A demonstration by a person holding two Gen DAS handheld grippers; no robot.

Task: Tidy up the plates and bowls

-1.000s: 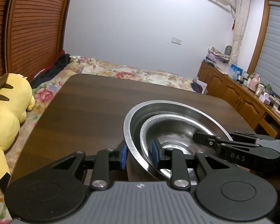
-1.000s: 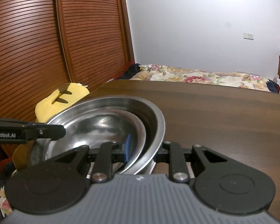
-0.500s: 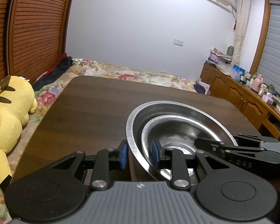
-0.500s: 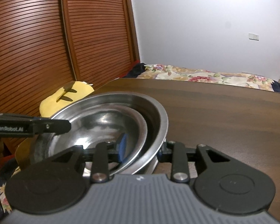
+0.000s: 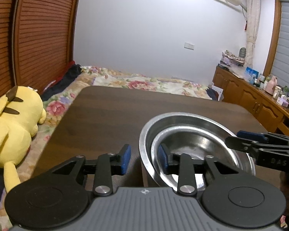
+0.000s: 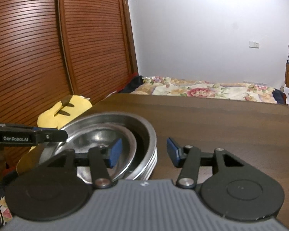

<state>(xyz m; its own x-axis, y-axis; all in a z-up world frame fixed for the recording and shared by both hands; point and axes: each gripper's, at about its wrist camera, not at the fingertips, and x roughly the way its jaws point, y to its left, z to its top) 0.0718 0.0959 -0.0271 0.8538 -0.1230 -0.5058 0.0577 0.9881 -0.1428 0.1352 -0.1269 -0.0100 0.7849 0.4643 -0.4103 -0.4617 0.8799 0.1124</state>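
A stack of steel bowls stands on the dark wooden table point(image 5: 109, 111), with a smaller bowl point(image 5: 194, 140) nested in the large outer bowl point(image 5: 192, 118). My left gripper point(image 5: 144, 160) is open, and the stack's near-left rim lies in the gap between its blue pads. In the right wrist view the large bowl point(image 6: 145, 132) shows several stacked rims, with the smaller bowl point(image 6: 98, 136) inside. My right gripper point(image 6: 144, 152) is open too, straddling the right rim without pinching it. Each gripper's fingers point(image 5: 246, 143) point(image 6: 48, 135) show at the opposite side of the stack.
A yellow plush toy point(image 5: 11, 119) lies left of the table on a floral bed point(image 5: 144, 80). Slatted wooden wardrobe doors point(image 6: 38, 48) rise at the left. A wooden cabinet point(image 5: 250, 96) with small items runs along the right wall.
Both grippers were shut on the stack's rim and have opened, letting it go. The bowls rest still on the table.
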